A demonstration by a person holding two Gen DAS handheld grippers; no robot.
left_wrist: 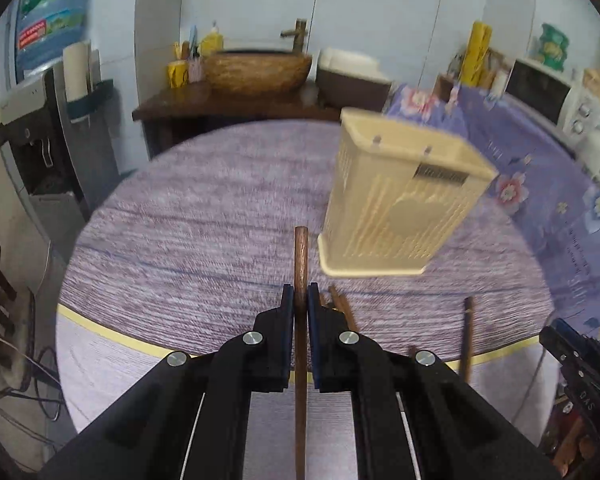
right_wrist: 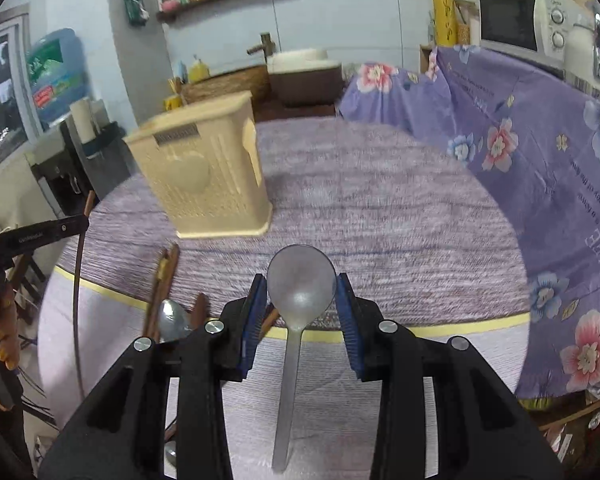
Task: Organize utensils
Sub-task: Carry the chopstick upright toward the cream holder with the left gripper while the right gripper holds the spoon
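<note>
Left tool (left_wrist: pixel 299 300) is clamped on a chopstick (left_wrist: pixel 300 256), right tool (right_wrist: pixel 301 296) pinching a spoon (right_wrist: pixel 300 280), so I'd tip each upright over the cream holder (right_wrist: pixel 204 168) on the desk (right_wrist: pixel 380 200) before dropping in.

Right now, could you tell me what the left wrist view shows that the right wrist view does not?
Only the left wrist view shows the left tongs shut on a wooden chopstick. Only the right wrist view shows the right tongs closed on a metal spoon at its bowl, plus another spoon on the table. Both show the cream utensil holder standing on the round purple-clothed table and loose chopsticks near its front edge.
</note>
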